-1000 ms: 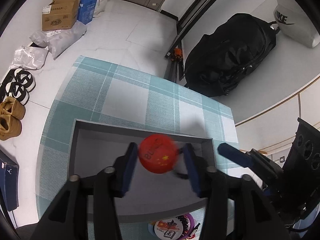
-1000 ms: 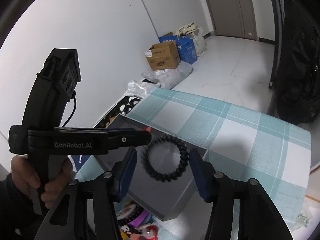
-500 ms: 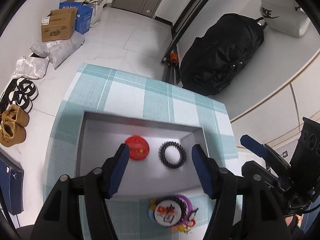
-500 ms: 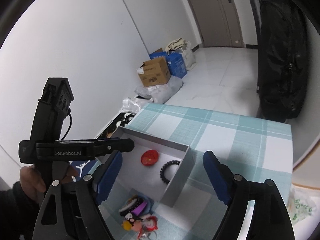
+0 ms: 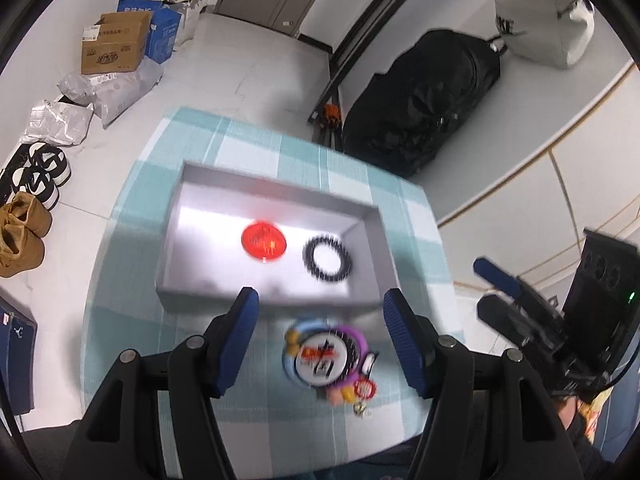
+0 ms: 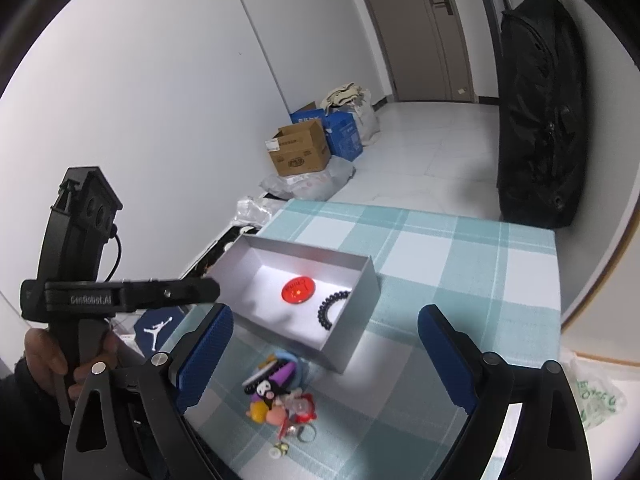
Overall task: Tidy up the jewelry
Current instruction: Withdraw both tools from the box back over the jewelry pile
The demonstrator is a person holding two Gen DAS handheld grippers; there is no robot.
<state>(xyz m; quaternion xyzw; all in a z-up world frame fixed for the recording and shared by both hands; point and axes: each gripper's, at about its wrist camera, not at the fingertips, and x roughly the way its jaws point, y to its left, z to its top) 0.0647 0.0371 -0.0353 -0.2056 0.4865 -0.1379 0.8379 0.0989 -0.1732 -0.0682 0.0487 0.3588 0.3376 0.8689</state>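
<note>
A grey open box (image 5: 372, 264) (image 6: 356, 316) sits on the checked tablecloth. Inside lie a red round badge (image 5: 264, 240) (image 6: 298, 290) and a black beaded bracelet (image 5: 327, 258) (image 6: 330, 309). A heap of colourful trinkets (image 5: 328, 356) (image 6: 280, 392) lies on the cloth in front of the box. My left gripper (image 5: 324, 334) is open and empty, above the heap. My right gripper (image 6: 322, 354) is open and empty, above the box's near corner and the heap. The left gripper's body (image 6: 120, 294) shows in the right wrist view.
The teal checked tablecloth (image 5: 132, 344) (image 6: 460, 264) covers a small table. A black backpack (image 5: 424, 100) (image 6: 536, 120) hangs past the far side. Cardboard boxes (image 5: 114, 48) (image 6: 298, 152), bags and shoes (image 5: 24, 224) lie on the floor to the left.
The left gripper let go of the red badge and the right let go of the bracelet; both now lie in the box. Both grippers opened and drew back towards the trinket heap.
</note>
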